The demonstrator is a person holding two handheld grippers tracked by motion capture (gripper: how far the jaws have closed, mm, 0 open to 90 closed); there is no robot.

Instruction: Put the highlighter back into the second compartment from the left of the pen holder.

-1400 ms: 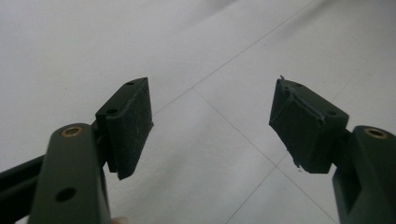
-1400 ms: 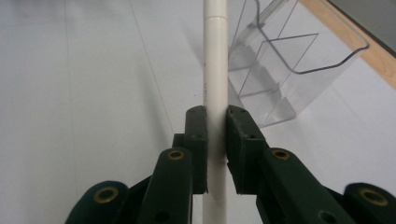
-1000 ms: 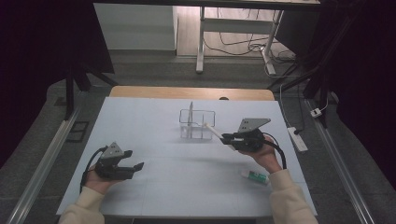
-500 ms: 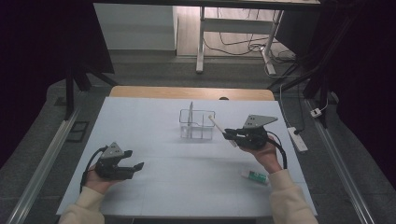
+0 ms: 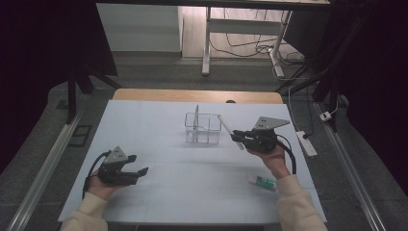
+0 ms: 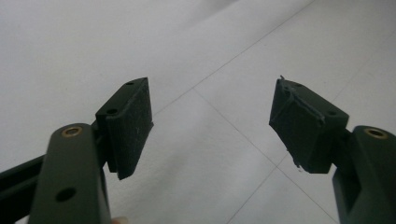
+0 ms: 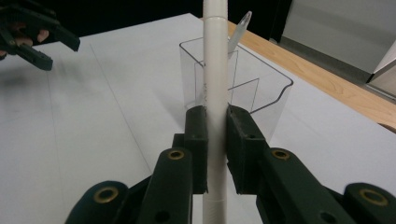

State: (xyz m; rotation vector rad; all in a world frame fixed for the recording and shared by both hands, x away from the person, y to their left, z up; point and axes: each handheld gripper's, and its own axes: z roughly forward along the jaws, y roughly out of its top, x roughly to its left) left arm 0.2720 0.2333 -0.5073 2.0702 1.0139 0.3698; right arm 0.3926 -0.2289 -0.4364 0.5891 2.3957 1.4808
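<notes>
Currently my right gripper (image 7: pixel 215 135) clamps a white pen (image 7: pixel 215 74) beside the clear organizer (image 7: pixel 261 100) ahead; tilted, it could strike the rim. My left gripper (image 5: pixel 137 172) rests open.

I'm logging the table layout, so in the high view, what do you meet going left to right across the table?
Left hand-held gripper → clear plastic organizer → white pen, held by the right hand-held gripper → small white and green tube near the table's right edge.
</notes>
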